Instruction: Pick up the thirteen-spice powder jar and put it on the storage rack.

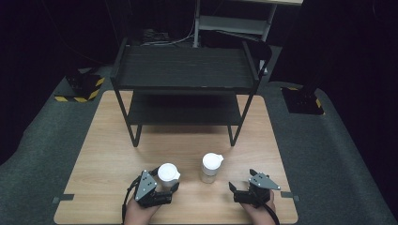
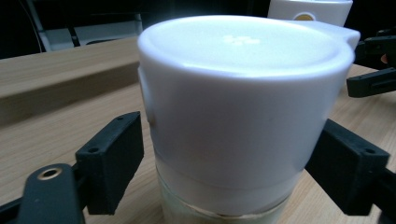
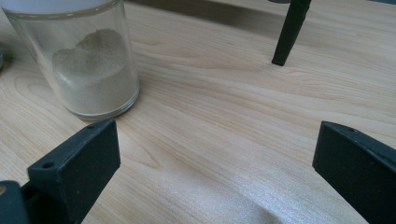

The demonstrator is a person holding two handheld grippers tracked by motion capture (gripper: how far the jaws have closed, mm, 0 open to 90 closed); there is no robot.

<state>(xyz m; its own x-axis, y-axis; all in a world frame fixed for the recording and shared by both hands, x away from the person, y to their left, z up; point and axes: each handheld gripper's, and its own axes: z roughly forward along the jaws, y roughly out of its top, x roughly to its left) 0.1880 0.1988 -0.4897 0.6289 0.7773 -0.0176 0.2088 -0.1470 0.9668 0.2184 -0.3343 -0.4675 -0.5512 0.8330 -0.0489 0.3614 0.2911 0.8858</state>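
Closest to the lens, the left claw brackets a white-capped clear glass shaker jar; its right pad meets the cap, the left pad stands just off it. Beneath lies the pale wooden desk, with a black two-tier metal shelf at its far edge. A second white-capped jar of tan powder stands near the right claw, which gapes empty.

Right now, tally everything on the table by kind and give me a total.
White-lidded glass jars: 2, the left jar and the right jar
Black two-tier shelf rack: 1
Black grippers: 2, the left gripper and the right gripper
Total: 5
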